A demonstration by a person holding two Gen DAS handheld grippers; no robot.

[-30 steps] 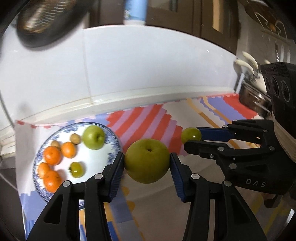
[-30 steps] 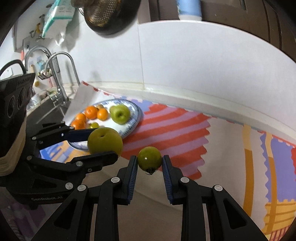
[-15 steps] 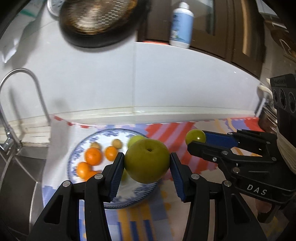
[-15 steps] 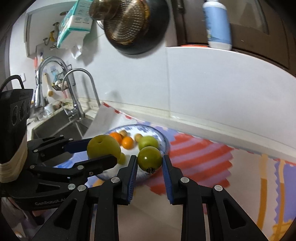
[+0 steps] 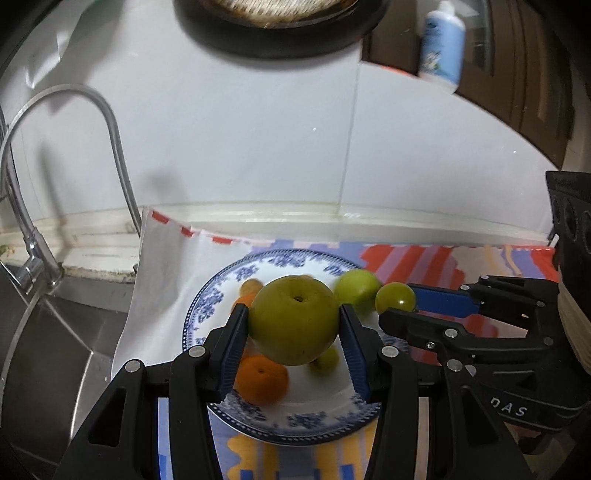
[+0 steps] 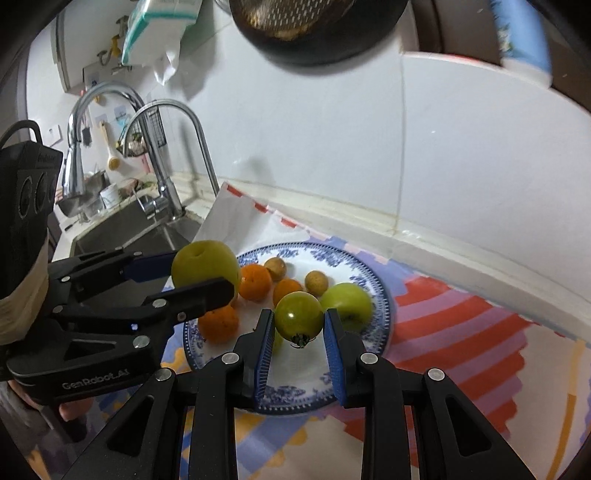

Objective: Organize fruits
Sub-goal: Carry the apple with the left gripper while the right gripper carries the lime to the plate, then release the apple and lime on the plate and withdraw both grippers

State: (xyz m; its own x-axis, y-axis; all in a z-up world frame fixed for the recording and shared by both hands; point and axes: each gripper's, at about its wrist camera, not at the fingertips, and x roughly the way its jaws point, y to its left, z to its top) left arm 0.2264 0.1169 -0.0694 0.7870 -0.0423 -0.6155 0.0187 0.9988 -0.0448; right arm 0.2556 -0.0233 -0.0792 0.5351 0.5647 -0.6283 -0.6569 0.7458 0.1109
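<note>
My left gripper (image 5: pixel 293 326) is shut on a large green pear (image 5: pixel 294 319) and holds it above the blue-and-white plate (image 5: pixel 295 421). My right gripper (image 6: pixel 299 332) is shut on a small green tomato (image 6: pixel 299 315), also above the plate (image 6: pixel 369 273). The plate holds several oranges (image 6: pixel 254 281), a green apple (image 6: pixel 347 306) and small brownish fruits (image 6: pixel 316 282). The pear also shows in the right wrist view (image 6: pixel 205 263), and the tomato in the left wrist view (image 5: pixel 394 297). The two grippers are side by side, left one nearer the sink.
A steel sink (image 6: pixel 122 240) with tall faucets (image 6: pixel 166 155) lies left of the plate. A striped mat (image 6: pixel 461 332) covers the counter. A white tiled wall (image 5: pixel 258 147) stands behind. A pan (image 5: pixel 280 26) and a bottle (image 5: pixel 441 44) are above.
Both grippers have moved left with their fruits, from over the striped mat to above the plate. The sink and faucets have come into view.
</note>
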